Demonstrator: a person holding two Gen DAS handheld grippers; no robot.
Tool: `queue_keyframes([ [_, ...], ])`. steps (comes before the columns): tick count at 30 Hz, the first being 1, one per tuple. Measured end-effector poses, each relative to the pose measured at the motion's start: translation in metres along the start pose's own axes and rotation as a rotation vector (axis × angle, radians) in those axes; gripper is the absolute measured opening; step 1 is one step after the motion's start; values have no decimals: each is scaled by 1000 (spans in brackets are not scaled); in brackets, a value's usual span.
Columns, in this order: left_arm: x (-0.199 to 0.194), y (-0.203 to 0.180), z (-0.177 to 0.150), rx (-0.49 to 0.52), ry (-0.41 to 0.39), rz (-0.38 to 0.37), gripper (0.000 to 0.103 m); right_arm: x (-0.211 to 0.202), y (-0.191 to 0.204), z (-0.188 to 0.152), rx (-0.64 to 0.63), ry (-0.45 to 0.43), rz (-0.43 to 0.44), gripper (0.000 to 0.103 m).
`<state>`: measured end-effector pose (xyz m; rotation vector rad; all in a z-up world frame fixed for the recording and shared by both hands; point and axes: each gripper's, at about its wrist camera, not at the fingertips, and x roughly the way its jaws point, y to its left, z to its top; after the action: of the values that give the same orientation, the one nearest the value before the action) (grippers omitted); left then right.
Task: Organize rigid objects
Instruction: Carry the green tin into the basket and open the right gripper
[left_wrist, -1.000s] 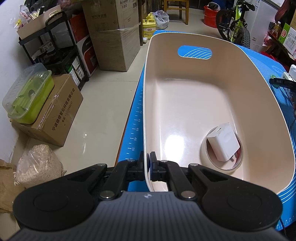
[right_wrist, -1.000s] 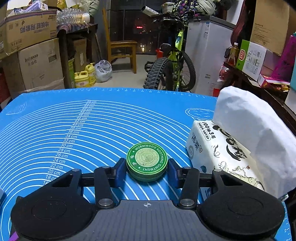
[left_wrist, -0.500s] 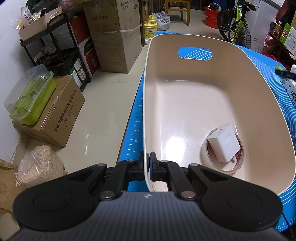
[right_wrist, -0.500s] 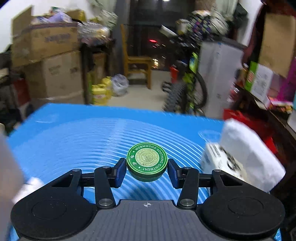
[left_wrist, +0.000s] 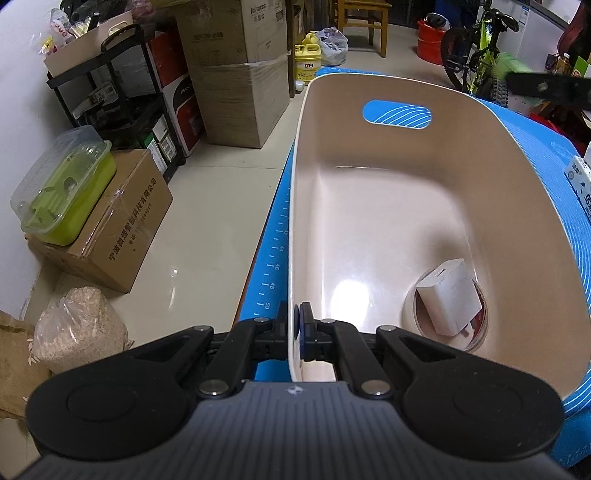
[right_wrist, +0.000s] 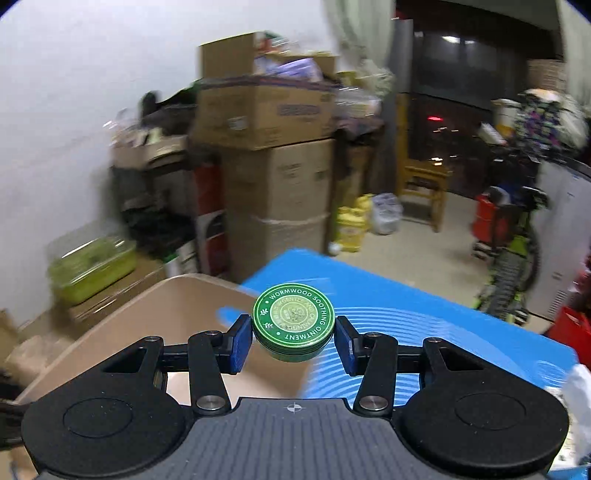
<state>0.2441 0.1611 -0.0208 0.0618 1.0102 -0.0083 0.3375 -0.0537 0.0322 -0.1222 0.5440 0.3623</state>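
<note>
A right gripper (right_wrist: 293, 341) clamps a round green ointment tin (right_wrist: 293, 321) between blue pads (right_wrist: 239, 344), lifted above a blue mat (right_wrist: 424, 314). A beige bin (right_wrist: 122, 332) sits lower left. Behind, blurred: stacked cardboard boxes (right_wrist: 273, 177), a wooden chair (right_wrist: 424, 192), a bicycle (right_wrist: 517, 251).

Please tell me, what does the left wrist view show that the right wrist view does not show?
Only the left wrist view shows the left gripper shut on the bin's near wall, and the white charger lying on a tape roll inside the bin. Only the right wrist view shows the right gripper holding the green tin in the air. Both show the beige bin and the blue mat.
</note>
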Motion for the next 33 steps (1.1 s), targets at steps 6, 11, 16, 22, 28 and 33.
queue_keyframes([
  [6,0,1,-1,-4,-3,-8,6,29,62,-4,-60,122,63,54],
  [11,1,1,-1,-3,-3,-11,5,61,97,-16,-104,229,53,54],
  [16,1,-2,-1,-2,-7,-6,5,89,106,-31,-73,371,38,54],
  [22,0,-1,-2,-1,-7,-11,6,114,112,-44,-87,462,-22,54],
  [28,0,-1,-1,-3,-8,-13,5,133,108,-57,-59,589,-26,54],
  [33,0,-1,-1,-4,-7,-13,5,135,108,-58,-57,616,-21,59],
])
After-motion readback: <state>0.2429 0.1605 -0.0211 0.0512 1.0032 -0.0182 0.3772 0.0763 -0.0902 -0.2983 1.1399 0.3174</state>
